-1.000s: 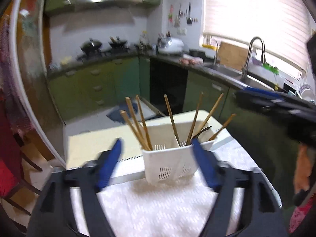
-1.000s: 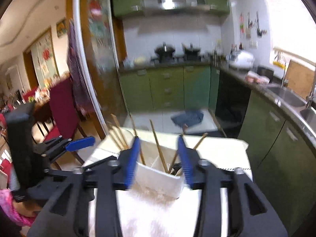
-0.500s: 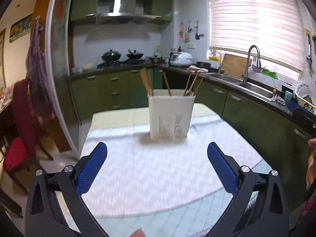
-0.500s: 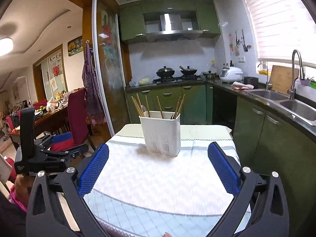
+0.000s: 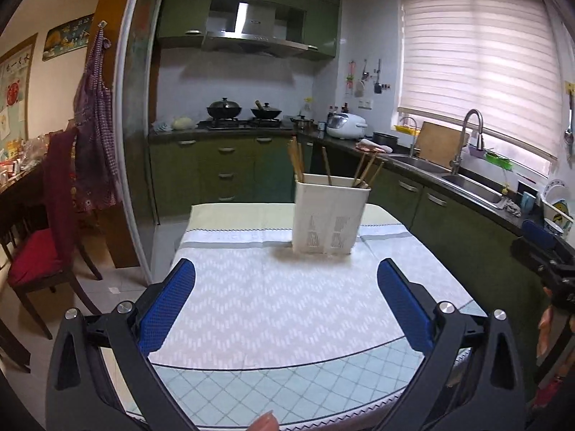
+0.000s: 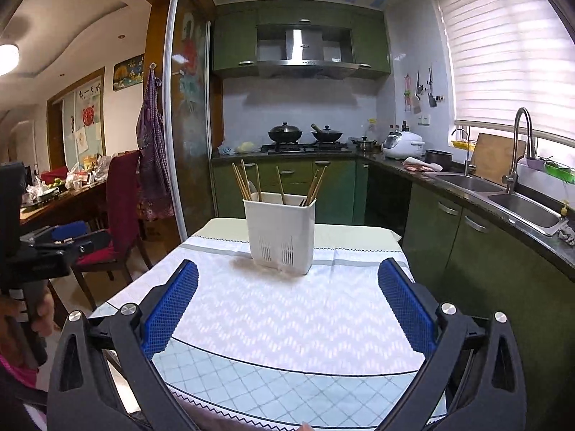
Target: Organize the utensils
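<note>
White utensil holder (image 6: pixel 279 235) upright on the far half of the counter (image 6: pixel 287 309), on a white patterned cloth (image 5: pixel 280 298), perforated near the base. Wooden chopsticks (image 6: pixel 240 181) standing in it, one bunch leaning at its left side, a single stick near the middle, more fanned at the right; a pale spoon-like handle among the left bunch, too small to be sure. Nearer edge of the counter covered in a light blue diamond-checked cloth (image 6: pixel 273 384). Left gripper (image 5: pixel 285 276) low over the near edge, jaws spread wide, having just been opening, nothing between them, well apart from the holder. Right gripper (image 6: pixel 287 278) likewise, jaws wide apart after just opening, empty, pointed at the holder. Beyond: green cabinets (image 6: pixel 298 179), two woks on the stove (image 6: pixel 305 134), rice cooker (image 6: pixel 402 143), steel sink (image 6: pixel 510 197) under a blinded window, red-cushioned chair (image 5: pixel 39 251) to the left.
</note>
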Available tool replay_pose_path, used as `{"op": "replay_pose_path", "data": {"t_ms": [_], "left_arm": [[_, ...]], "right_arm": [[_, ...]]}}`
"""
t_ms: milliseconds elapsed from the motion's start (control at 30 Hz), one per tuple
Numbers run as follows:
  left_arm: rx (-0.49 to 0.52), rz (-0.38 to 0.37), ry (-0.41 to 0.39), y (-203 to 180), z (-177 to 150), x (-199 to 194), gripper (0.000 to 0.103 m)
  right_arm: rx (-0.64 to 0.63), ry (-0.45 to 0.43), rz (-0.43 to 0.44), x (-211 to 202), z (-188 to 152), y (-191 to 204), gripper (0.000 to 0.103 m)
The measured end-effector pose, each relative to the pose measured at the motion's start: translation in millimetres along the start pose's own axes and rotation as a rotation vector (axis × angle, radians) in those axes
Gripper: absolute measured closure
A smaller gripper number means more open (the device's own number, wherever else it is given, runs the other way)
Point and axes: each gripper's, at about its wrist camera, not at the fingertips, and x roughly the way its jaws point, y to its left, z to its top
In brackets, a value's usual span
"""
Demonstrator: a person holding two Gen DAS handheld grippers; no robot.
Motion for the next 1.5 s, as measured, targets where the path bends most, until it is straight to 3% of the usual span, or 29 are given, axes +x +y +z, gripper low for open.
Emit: {"op": "replay_pose_path", "data": {"t_ms": [333,1500], "left_arm": [[0.039,-0.008,0.012,-18.3,-3.2,10.1,0.006],[0.033,-0.007,0.018,-19.6,-7.9,14.0,0.006]], "right_arm": [[-0.007,0.023,-0.018,11.0,-0.1,0.0,0.004],[-0.011,0.027,0.004,15.3,1.5,8.7,0.004]]}}
